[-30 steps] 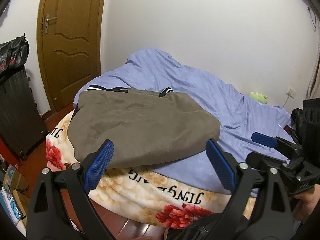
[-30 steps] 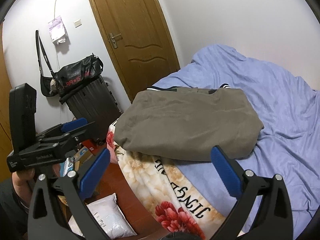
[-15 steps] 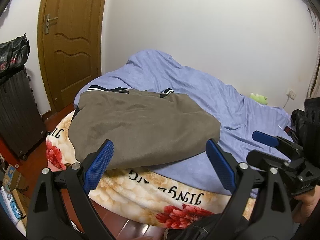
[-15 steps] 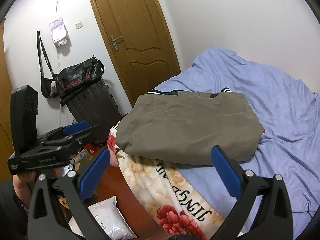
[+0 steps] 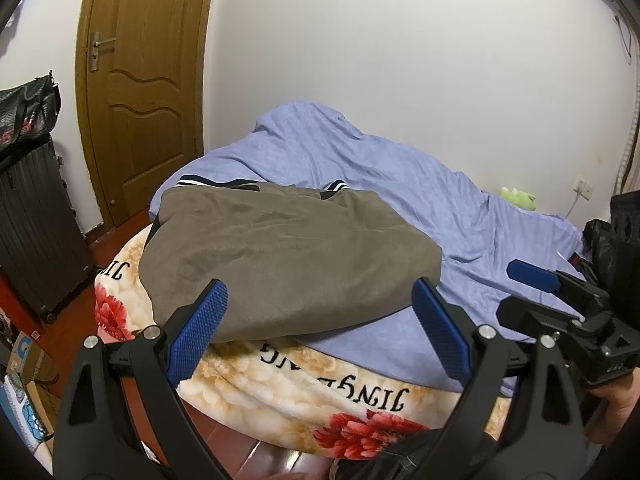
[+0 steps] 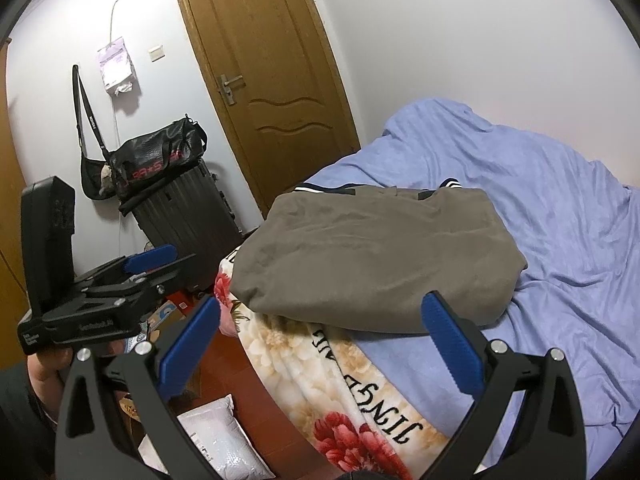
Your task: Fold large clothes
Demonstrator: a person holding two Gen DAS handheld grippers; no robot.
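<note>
Nearest me, the left gripper is held out in front of the bed with its blue pads spread wide and nothing between them. The right gripper is the same: jaws apart, empty, held clear of the cloth. Neither touches anything.

Just beyond the pads, at about 6 o'clock in both views, the flowered blanket hangs over the bed's near edge, with the red floor below it. On top of that, at the centre, lies the brown garment, already doubled into a thick, rounded bundle; its near hem sits right at the edge where the blanket drops away. From the right-hand camera the garment shows dark, white-striped cuffs or trim poking out at its far side, around 12 o'clock. Behind it the blue sheet runs back to the wall, with a small green toy at 2 o'clock, and the wooden door and a black suitcase off at 10 o'clock.

To my eye the fold looks close to done. The risk is the edge: a pinch that catches only the top layer would peel the bundle open, and any pull toward the person could drag it off onto the floor. The pads could also snag the blanket underneath.
</note>
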